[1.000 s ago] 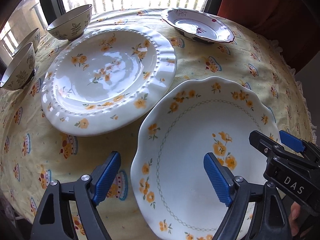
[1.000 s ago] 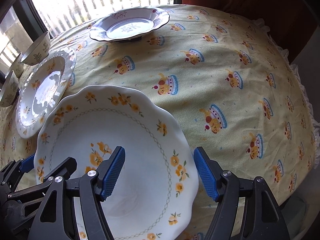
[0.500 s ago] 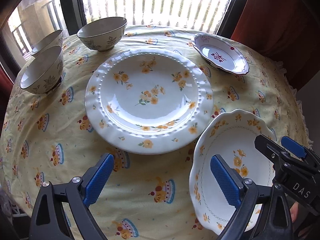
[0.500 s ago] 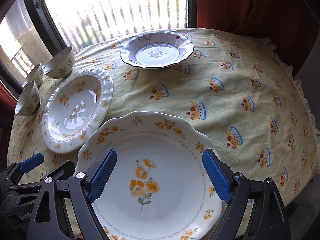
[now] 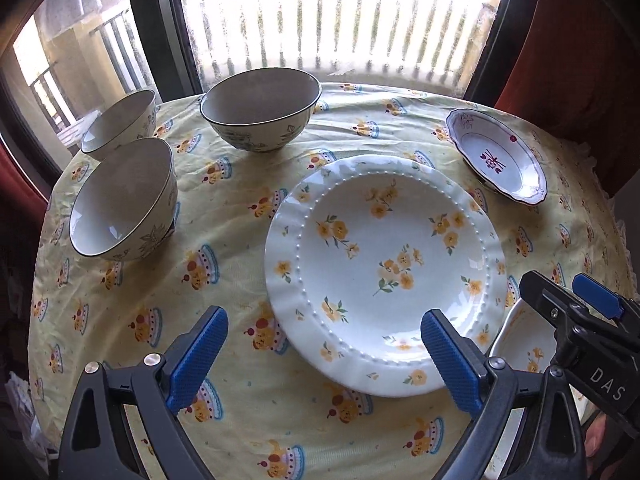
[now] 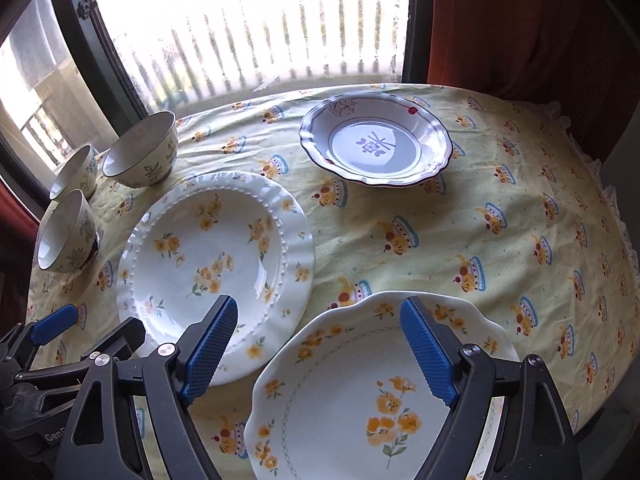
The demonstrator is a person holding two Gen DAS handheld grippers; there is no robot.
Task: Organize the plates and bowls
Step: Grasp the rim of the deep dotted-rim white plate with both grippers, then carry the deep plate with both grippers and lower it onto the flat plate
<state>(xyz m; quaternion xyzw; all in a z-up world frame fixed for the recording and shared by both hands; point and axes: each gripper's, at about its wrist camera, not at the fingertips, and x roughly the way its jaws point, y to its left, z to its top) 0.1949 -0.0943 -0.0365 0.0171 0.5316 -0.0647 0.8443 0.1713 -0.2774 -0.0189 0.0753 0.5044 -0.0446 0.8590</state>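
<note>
A beaded white plate with yellow flowers [image 5: 384, 276] [image 6: 216, 268] lies mid-table. A scalloped yellow-flower plate [image 6: 376, 392] [image 5: 524, 344] lies at the front right. A purple-patterned plate [image 6: 376, 144] [image 5: 496, 156] sits at the back right. Three cream bowls [image 5: 260, 108] [image 5: 124, 196] [image 5: 120, 124] stand at the back left; they also show in the right wrist view [image 6: 140, 152]. My left gripper [image 5: 324, 360] is open and empty above the cloth at the beaded plate's near edge. My right gripper [image 6: 320, 352] is open and empty above the scalloped plate's far rim.
The round table wears a yellow printed cloth [image 6: 520, 240] with a frilled edge falling off at the right. A window [image 5: 340, 20] and dark frame stand behind the table. A red curtain [image 6: 520, 20] hangs at the back right.
Both grippers have drawn back and risen from the table. The scalloped plate has slid toward the lower right in the left view. More of the bowls and window shows.
</note>
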